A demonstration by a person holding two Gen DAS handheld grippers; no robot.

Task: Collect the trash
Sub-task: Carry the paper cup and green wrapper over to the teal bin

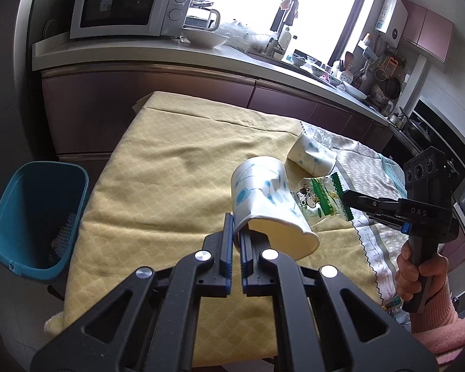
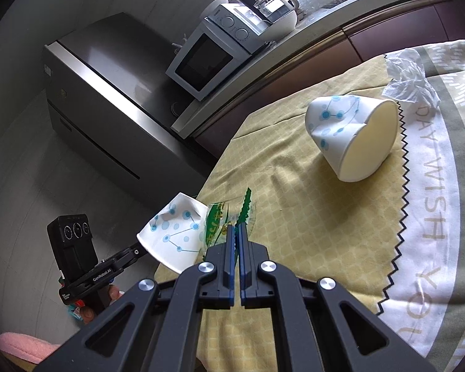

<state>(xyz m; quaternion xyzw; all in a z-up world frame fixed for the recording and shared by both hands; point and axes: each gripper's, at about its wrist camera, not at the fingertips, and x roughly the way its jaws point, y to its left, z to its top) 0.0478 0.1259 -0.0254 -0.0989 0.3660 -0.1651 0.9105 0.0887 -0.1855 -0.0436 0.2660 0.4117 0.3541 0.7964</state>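
**A:** Your left tongs (image 1: pixel 236 232) are clenched on the rim of a dented paper cup (image 1: pixel 268 200), and it hangs in the air above the yellow cloth (image 1: pixel 158 167). Your right tongs (image 2: pixel 236 229) are clenched on the edge of a green snack wrapper (image 2: pixel 223 220), lifted beside that cup.

**B:** So what can go wrong from here?

**A:** I'd say the cup is the weak point. You pinch only one thin wall, already creased, so a quick swing toward the blue bin (image 1: pixel 31 217) could let it twist or slide out. The bin stands on the floor off the left end of the tabletop (image 1: pixel 201 319), so a drop on the way would likely land on the floor. The wrapper is held by a slim margin too; it is slick film and may slip free if you jerk it. Your two tools also sit close together, so crossing paths could knock one load loose.

**B:** And how much trash do you count?

**A:** Two paper cups: the one you hold, and a second cup (image 2: pixel 353 139) lying on its side on the cloth. One wrapper. One crumpled clear plastic piece (image 2: pixel 409 77) just beyond the lying cup. One bin.
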